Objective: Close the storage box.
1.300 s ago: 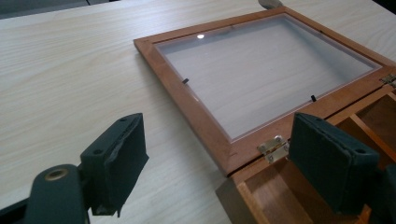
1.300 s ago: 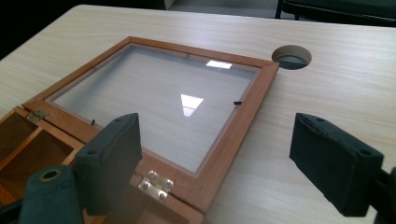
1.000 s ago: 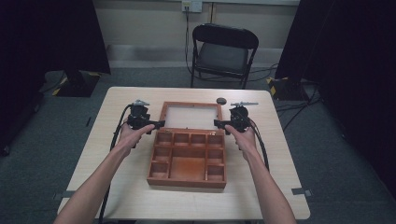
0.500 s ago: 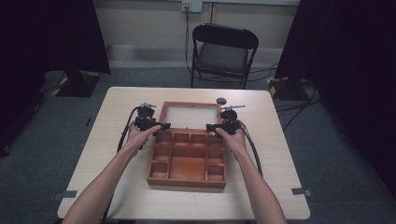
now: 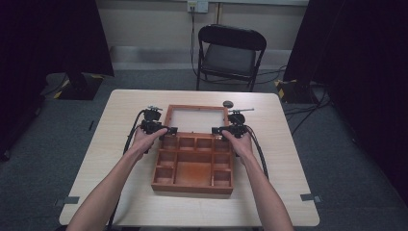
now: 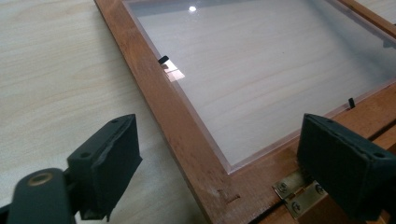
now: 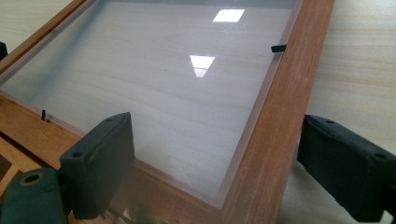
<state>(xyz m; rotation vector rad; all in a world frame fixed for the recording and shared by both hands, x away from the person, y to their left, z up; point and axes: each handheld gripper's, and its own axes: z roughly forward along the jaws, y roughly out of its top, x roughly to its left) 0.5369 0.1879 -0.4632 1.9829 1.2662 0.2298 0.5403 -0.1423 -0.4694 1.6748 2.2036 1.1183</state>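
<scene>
A wooden box lies wide open on the table, and its lid is about to be grabbed.

From the high view, the box (image 5: 193,163) is seen in the middle of the table (image 5: 106,144), its glass lid (image 5: 196,119) laid flat behind it; the left claw (image 5: 169,130) and right claw (image 5: 215,130) are held at the lid's near corners. In the left gripper view, the left claw (image 6: 224,161) has just been opening and is spread around the lid's frame (image 6: 182,135) by a brass hinge (image 6: 296,196), nothing pinched. In the right gripper view, the right claw (image 7: 212,161) has just been opening too and is spread around the frame. The opening looks done; the closing is likely left.
</scene>
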